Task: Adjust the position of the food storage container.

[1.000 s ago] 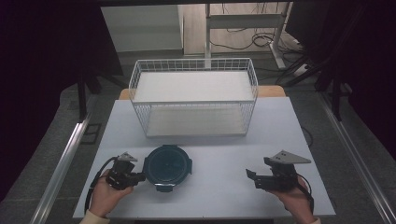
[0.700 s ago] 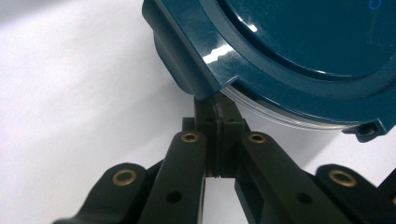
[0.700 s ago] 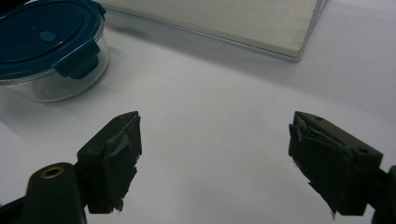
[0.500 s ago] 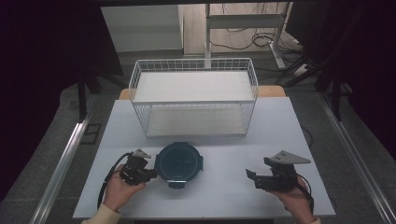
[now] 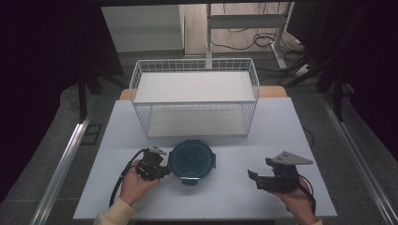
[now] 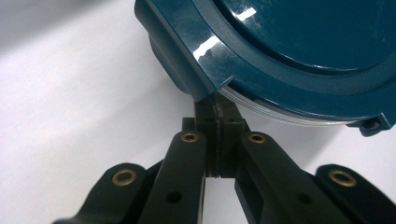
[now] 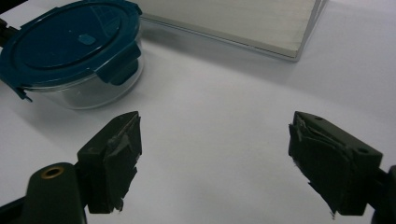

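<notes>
1. Biggest thing out there: the white wire basket (image 5: pixel 195 96) at the far side of the table (image 5: pixel 291 122), holding no container as far as I can tell, so nothing delivered yet

2. In front of it, near the table's middle, the round glass container (image 7: pixel 84 91) with its teal lid (image 5: pixel 191 160) sits on the table, latches apparently down

3. Right gripper (image 5: pixel 263 179), well apart from the container, jaws spread wide and gripping nothing

4. Left gripper (image 6: pixel 215 135), right at the container's left edge, jaws pinched together on what looks like the lid's side tab (image 6: pixel 177 42)

5. My read: grasp made; if the basket is the goal, the carry remains
</notes>
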### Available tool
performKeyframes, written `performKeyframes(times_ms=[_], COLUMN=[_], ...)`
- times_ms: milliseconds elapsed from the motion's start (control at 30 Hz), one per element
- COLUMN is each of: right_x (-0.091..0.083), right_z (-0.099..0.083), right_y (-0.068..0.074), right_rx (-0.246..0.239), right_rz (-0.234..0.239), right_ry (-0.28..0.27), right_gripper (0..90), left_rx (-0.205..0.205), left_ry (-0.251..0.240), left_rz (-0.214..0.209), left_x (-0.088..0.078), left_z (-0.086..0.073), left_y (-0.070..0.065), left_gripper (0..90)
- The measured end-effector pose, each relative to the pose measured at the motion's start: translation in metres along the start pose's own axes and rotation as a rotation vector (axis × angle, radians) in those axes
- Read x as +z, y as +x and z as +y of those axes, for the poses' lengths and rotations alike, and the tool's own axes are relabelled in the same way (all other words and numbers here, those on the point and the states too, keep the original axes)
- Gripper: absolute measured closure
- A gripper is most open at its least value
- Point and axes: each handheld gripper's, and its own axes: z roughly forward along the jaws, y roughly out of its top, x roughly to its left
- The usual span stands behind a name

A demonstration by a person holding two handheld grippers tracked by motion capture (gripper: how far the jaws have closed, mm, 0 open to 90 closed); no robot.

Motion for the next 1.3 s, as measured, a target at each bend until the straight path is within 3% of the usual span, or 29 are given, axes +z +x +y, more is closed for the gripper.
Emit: performKeyframes(times_ms=[333,400,667,767,867,900,967,1100,1300], right_x=[0.000,0.000,-0.005,-0.004,-0.002,-0.002,-0.001,0.000,0.001], right_z=[0.000,-0.001,0.000,0.000,0.000,0.000,-0.001,-0.001,-0.001], right_y=[-0.002,-0.002,-0.002,-0.002,-0.001,-0.001,0.000,0.000,0.001], right_rx=[0.001,0.003,0.002,0.003,-0.003,-0.005,-0.007,-0.007,-0.003], right_rz=[-0.005,-0.006,-0.013,-0.014,-0.011,-0.010,-0.009,-0.008,-0.005], right_ry=[-0.001,0.000,-0.016,-0.012,-0.007,-0.007,-0.005,0.000,-0.002], right_gripper=[17.2,17.2,17.3,17.3,17.3,17.2,17.3,17.3,17.2], left_rx=[0.010,0.002,-0.022,-0.027,-0.050,-0.065,-0.103,-0.116,-0.137], left_ry=[-0.005,-0.019,-0.090,-0.109,-0.144,-0.161,-0.200,-0.236,-0.255], left_rz=[-0.023,-0.045,-0.028,0.001,0.040,0.054,0.076,0.063,0.042], left_x=[0.003,0.002,-0.030,-0.042,-0.052,-0.055,-0.063,-0.072,-0.075], left_z=[0.004,0.001,-0.015,-0.021,-0.022,-0.021,-0.020,-0.021,-0.022], left_y=[-0.001,0.001,0.012,0.014,0.013,0.013,0.014,0.018,0.023], left_gripper=[90.0,90.0,88.2,78.8,57.3,47.5,36.3,29.0,26.9])
